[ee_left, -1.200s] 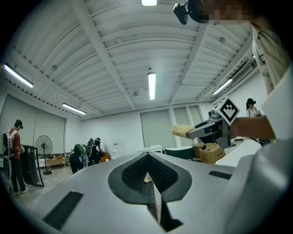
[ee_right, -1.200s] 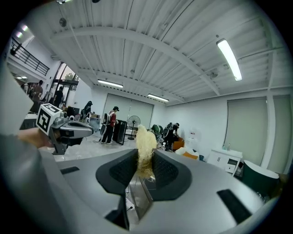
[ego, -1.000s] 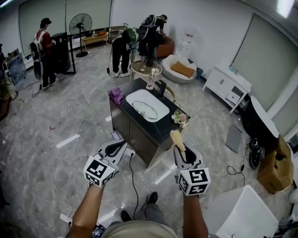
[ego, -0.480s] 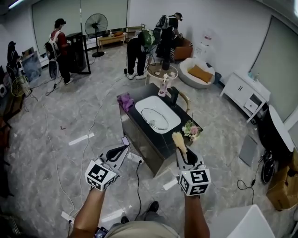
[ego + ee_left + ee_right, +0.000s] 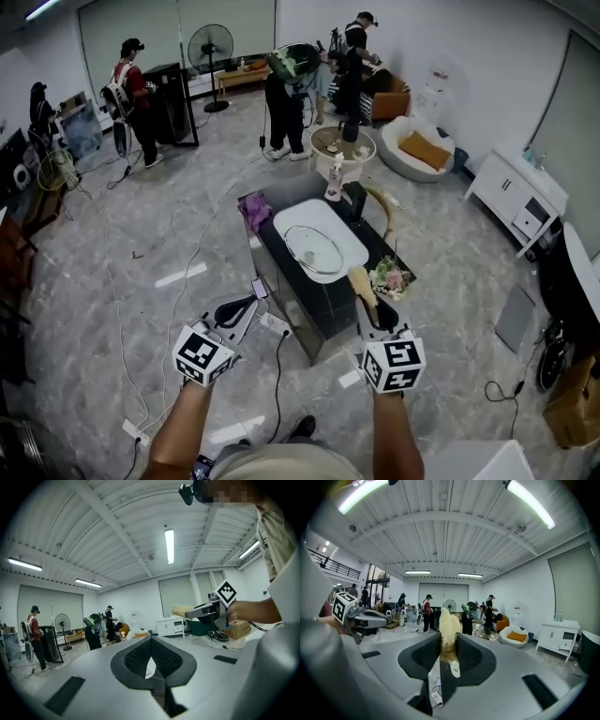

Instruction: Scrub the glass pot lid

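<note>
Head view: over the last second the table (image 5: 292, 281) with its white basin (image 5: 283, 217) has slid lower and toward the middle of the picture, and it looks a little nearer. Both hand-held grippers sit at the same spots in the frame as before. I take that as the person walking up to the basin, so the scrubbing has not started. The glass lid (image 5: 314, 251) lies flat in the basin, well apart from both tools. Its outline reads as an oval, with the long axis running along the basin from far left to near right. I cannot tell where its knob is. The left hand-held gripper (image 5: 242, 305) hangs over the floor, short of the table. The right hand-held gripper (image 5: 372, 309) carries a pale scrubber (image 5: 360, 284), whose long axis points forward toward the table's near corner beside the flowers (image 5: 390, 278).

Left gripper view: the left hand-held gripper (image 5: 151, 651) is clenched, pads together with nothing caught between them. Across the room, the other tool and its scrubber (image 5: 180, 610) show. The lid is out of view.

Right gripper view: the right hand-held gripper (image 5: 449, 644) is clamped on the scrubber (image 5: 449, 623), which stands straight out along the jaws. The lid does not show here either.
</note>
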`<state>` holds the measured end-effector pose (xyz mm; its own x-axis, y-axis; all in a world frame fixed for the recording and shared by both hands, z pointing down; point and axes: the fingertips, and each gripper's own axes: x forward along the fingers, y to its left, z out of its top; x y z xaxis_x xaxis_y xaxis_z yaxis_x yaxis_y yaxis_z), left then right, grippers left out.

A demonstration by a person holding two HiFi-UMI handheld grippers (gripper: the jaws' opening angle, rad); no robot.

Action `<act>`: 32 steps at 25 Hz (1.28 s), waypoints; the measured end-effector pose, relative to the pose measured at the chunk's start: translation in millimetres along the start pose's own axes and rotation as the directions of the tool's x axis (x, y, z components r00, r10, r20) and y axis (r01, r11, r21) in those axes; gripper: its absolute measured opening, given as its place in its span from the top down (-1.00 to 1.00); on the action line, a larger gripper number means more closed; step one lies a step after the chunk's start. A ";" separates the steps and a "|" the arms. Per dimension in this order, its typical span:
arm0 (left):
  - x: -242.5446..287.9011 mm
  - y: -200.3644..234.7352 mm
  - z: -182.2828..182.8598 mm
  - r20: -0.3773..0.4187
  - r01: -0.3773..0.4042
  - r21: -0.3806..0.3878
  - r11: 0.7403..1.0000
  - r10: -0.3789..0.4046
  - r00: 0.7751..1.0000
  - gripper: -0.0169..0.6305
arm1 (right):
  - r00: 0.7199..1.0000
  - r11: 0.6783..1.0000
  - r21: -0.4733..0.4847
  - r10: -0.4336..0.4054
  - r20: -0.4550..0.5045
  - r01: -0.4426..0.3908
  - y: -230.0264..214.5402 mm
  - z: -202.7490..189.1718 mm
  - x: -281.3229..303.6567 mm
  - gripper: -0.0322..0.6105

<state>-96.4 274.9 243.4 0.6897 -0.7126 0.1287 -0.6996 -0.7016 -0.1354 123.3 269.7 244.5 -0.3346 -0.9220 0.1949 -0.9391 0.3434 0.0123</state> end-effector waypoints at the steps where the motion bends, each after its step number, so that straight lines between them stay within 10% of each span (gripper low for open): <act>1: 7.5 -2.2 1.6 -0.004 0.000 0.006 1.000 0.000 1.000 0.91 | 1.000 1.000 0.004 0.003 0.001 -0.003 -8.1 -0.9 2.0 0.57; 16: 107.4 -5.2 -0.9 -0.026 0.070 0.005 0.998 -0.070 0.997 0.91 | 0.999 0.999 0.033 -0.022 -0.028 0.023 -72.9 -15.0 30.6 0.57; 32: 253.2 89.2 -46.0 -0.005 0.318 -0.024 0.948 -0.318 0.948 0.91 | 0.968 0.973 0.032 -0.223 -0.119 0.228 -105.4 -29.1 140.7 0.57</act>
<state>7.3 31.8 309.1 0.8755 -0.4523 0.1698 -0.4483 -0.8916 -0.0636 177.5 109.0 299.1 -0.1051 -0.9473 0.3025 -0.9927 0.1181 0.0249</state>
